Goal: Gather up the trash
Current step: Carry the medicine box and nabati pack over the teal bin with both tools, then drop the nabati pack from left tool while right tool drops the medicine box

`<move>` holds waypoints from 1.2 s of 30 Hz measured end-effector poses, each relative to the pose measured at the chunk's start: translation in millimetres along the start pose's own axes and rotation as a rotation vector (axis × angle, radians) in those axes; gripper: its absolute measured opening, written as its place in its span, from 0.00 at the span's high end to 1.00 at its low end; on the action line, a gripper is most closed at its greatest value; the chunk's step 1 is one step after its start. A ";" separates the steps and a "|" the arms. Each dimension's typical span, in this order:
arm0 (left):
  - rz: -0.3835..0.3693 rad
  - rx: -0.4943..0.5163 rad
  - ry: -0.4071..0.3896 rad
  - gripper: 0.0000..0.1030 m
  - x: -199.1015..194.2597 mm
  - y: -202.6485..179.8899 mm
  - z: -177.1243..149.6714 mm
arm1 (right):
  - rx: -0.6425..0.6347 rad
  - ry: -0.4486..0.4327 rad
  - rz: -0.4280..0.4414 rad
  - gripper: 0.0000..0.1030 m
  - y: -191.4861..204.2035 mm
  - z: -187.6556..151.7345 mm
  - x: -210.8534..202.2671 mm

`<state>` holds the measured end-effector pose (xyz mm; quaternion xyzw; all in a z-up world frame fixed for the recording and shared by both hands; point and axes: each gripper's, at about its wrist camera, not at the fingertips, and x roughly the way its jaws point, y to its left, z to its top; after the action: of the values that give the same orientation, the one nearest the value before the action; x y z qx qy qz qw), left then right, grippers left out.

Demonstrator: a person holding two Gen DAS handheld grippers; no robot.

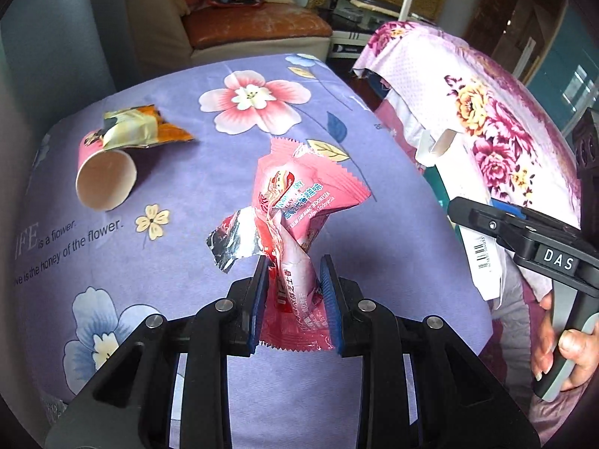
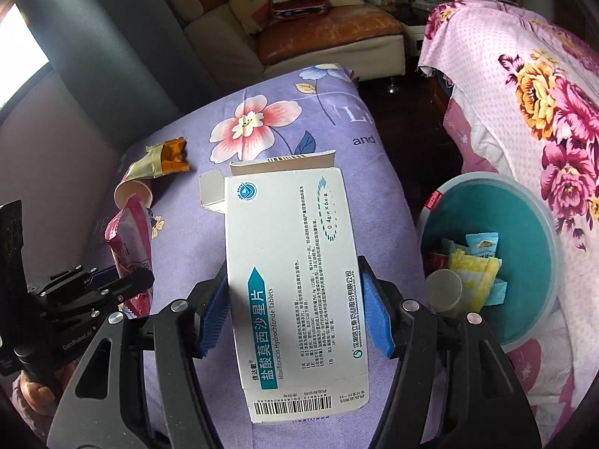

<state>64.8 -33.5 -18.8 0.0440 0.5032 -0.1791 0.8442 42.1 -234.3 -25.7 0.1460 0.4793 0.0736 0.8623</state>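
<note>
My left gripper [image 1: 294,269] is shut on a crumpled pink snack wrapper [image 1: 299,202] and holds it above the purple flowered cloth [image 1: 209,247]. The wrapper also shows in the right wrist view [image 2: 129,239]. My right gripper [image 2: 294,295] is shut on a white medicine box [image 2: 292,273] with its end flap open, held above the cloth. A pink paper cup [image 1: 103,176] lies on its side at the far left, with a yellow and orange wrapper [image 1: 142,125] against it. A teal trash bin [image 2: 498,250] to the right of the table holds several wrappers and a cup.
A bed with a pink flowered cover [image 2: 543,112] stands to the right, behind the bin. A cream and brown sofa [image 2: 329,41] with a bottle-shaped cushion is at the back. A dark gap of floor [image 2: 411,131] lies between the table and the bed.
</note>
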 end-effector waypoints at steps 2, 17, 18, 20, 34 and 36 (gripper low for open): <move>-0.004 0.032 0.004 0.72 4.6 -18.4 5.0 | 0.027 -0.026 -0.005 0.42 -14.4 -0.9 -10.2; -0.031 0.213 0.061 0.72 43.2 -137.2 32.7 | 0.228 -0.142 -0.090 0.42 -133.8 -19.3 -53.4; -0.035 0.222 0.065 0.72 46.0 -144.0 33.9 | 0.239 -0.145 -0.097 0.42 -140.8 -20.6 -55.1; -0.045 0.238 0.072 0.72 52.1 -157.3 36.5 | 0.263 -0.150 -0.110 0.42 -155.2 -23.1 -58.0; -0.114 0.309 0.142 0.72 107.6 -213.2 56.9 | 0.351 -0.119 -0.179 0.42 -213.3 -24.2 -48.3; -0.123 0.315 0.151 0.72 116.7 -218.2 60.9 | 0.351 -0.109 -0.189 0.42 -216.1 -21.8 -44.8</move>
<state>90.1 -282.4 -66.8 0.1584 0.5324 -0.3031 0.7743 -3.0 -446.8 -70.2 0.2520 0.4490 -0.1002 0.8514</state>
